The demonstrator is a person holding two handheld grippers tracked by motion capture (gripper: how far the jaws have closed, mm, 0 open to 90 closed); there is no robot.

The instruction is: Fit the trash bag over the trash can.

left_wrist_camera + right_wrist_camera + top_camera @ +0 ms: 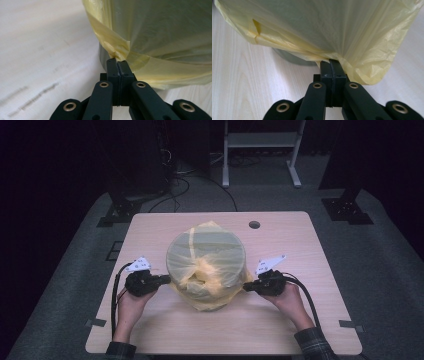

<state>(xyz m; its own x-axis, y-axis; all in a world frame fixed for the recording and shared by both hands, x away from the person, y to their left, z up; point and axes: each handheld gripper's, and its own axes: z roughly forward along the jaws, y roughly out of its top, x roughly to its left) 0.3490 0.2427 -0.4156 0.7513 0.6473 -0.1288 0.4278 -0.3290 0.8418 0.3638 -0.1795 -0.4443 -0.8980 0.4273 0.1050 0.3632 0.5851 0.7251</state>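
A round grey bin stands mid-table, wrapped in a thin yellow plastic bag that drapes over its mouth and down its sides. My left gripper is at the bin's left side, low down. In the left gripper view its jaws are shut on a fold of the yellow bag, beside the grey wall. My right gripper is at the bin's right side. Its jaws are shut on the bag's hanging hem, with the bin behind.
The light wooden table has a round cable hole near its far edge and tape marks at the front corners. Black stand bases and a white frame stand on the floor beyond.
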